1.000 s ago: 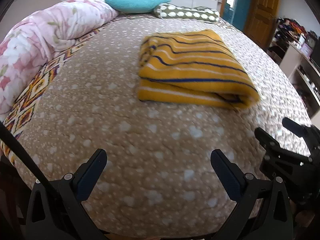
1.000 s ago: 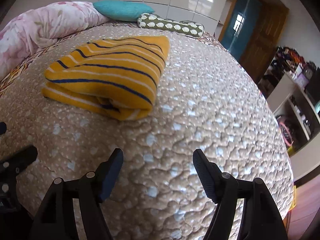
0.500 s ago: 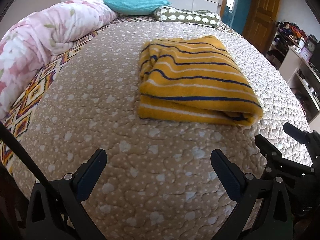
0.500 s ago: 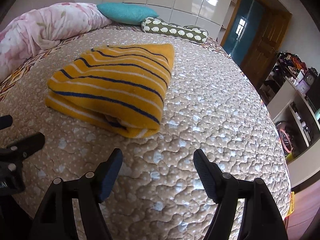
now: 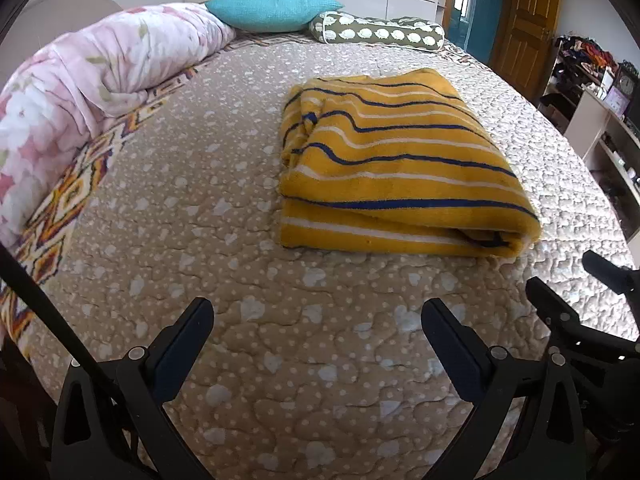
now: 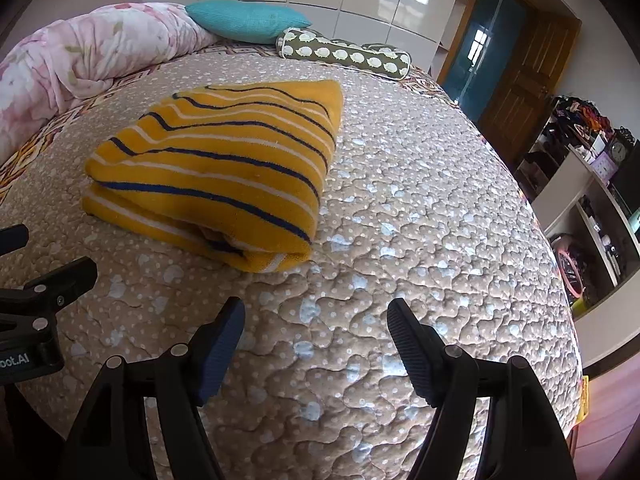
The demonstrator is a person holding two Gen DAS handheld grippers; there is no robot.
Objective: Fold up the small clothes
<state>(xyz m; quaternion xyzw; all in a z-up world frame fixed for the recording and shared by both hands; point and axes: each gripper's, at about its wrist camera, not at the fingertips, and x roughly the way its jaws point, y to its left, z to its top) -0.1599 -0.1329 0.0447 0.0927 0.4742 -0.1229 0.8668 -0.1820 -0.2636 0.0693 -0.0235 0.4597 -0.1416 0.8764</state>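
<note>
I am holding both grippers over the bedspread (image 5: 224, 264), tilted down, and neither is touching anything. The left gripper (image 5: 318, 322) is standing released, its jaws spread wide with only quilt between them; the right gripper (image 6: 316, 322) is likewise released and empty. The striped yellow garment (image 5: 396, 168) is lying folded flat on the bed, at about 1 o'clock from the left gripper and at about 11 o'clock from the right one, near both but touched by neither. I am judging the fold as essentially done — the layers are sitting square, with a loose inner edge showing at the near right corner. Risks from here: if I am reaching in to tidy that corner, a wide jaw could be catching the top layer only and dragging it off the stack, undoing the fold. The terry cloth looks soft and thick, so a pinch could be gathering more layers than intended. The two grippers are hovering just beside each other — in the left view the right one is sitting at 4 o'clock — so any inward sweep is risking a knock between them. The quilted surface could also be snagging in a low pass.
</note>
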